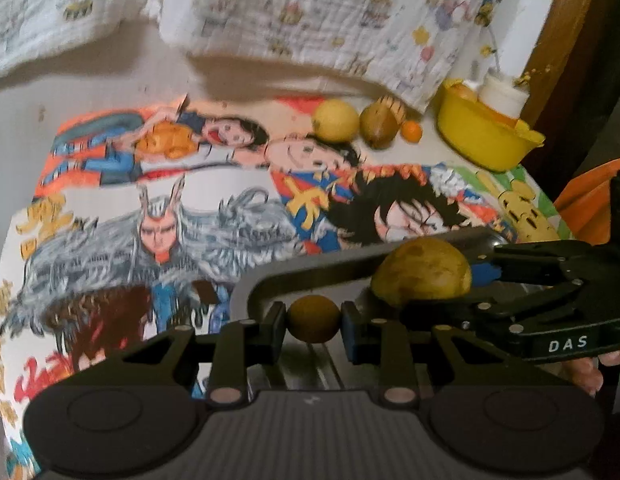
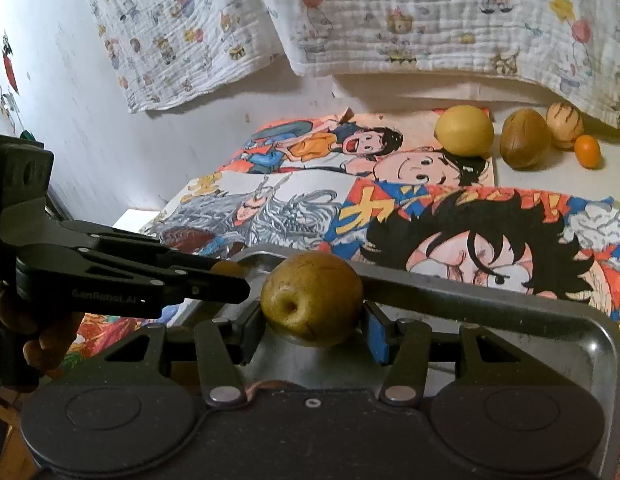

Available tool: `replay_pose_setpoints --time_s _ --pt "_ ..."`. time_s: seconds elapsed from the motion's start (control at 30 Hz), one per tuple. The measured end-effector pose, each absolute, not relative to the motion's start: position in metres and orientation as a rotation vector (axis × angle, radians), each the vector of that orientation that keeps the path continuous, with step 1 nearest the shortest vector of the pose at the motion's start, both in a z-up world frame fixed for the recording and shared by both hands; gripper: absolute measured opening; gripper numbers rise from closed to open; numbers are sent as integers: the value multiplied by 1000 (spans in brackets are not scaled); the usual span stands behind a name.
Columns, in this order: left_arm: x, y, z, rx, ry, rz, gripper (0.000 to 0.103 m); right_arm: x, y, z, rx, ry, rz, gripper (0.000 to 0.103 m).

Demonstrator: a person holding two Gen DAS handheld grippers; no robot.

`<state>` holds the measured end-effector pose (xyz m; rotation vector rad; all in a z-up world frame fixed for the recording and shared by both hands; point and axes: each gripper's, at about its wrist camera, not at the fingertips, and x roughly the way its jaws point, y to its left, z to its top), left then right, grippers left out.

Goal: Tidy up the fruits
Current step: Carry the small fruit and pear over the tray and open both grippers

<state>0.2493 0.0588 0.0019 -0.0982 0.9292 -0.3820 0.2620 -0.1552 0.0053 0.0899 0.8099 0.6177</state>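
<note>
Left tongs [image 1: 313, 319] clamped on small brown fruit [image 1: 313, 319], right tongs [image 2: 312, 307] on pear [image 2: 312, 298], above metal tray [image 2: 530, 304].

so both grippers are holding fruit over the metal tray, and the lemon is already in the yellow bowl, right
Not quite. The lemon is not in the yellow bowl; it lies on the table beside two brown fruits, as the right wrist view shows. The left gripper and right gripper do hold fruit over the tray.

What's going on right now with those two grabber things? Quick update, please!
Left tongs shut on small round fruit. Right tongs shut on pear. Both over metal tray. Four fruits wait by far cloth; nothing in the way.
</note>
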Motion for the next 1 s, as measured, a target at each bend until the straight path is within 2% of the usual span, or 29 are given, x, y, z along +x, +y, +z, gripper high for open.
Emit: replay_pose_setpoints --time_s 0.83,0.93,1.0 --pt "241 47 -4 -54 988 -333 32 256 -154 1 65 878 607 56" --pt "240 48 -3 -64 990 -328 37 255 -154 1 59 876 606 56" --pt "237 48 -1 -68 985 -326 40 251 -155 1 58 874 604 60"
